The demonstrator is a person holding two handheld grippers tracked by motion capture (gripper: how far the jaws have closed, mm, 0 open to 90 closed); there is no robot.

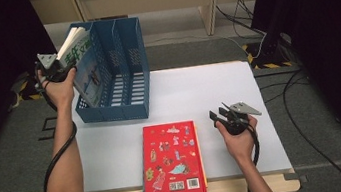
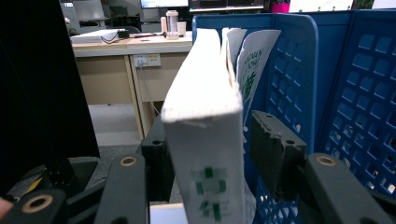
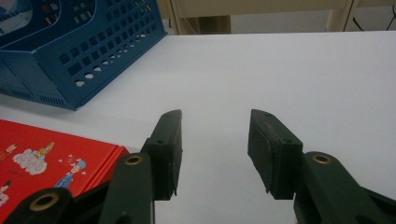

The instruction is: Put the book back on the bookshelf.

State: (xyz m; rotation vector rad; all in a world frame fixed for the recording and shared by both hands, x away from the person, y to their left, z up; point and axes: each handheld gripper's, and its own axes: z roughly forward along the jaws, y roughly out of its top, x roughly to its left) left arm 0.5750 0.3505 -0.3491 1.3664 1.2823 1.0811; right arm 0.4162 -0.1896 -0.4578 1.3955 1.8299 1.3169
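Note:
A white book with green lettering (image 1: pixel 82 63) stands tilted in the left compartment of a blue file rack (image 1: pixel 128 76). My left gripper (image 1: pixel 64 65) is at the book's upper near corner. In the left gripper view the book (image 2: pixel 205 154) sits between the jaws. The left pad lies close against it, and a gap shows before the right pad (image 2: pixel 271 149), so my left gripper (image 2: pixel 210 135) is open around the book. A red picture book (image 1: pixel 171 159) lies flat at the table's front edge. My right gripper (image 1: pixel 219 115) is open and empty just right of it, low over the white tabletop (image 3: pixel 214 140).
The rack (image 2: pixel 355 93) has three compartments and stands at the back left of the white table (image 1: pixel 207 85). In the right gripper view the red book's corner (image 3: pixel 51 158) and the rack (image 3: pixel 79 51) lie to the left. Cables run on the floor at the right.

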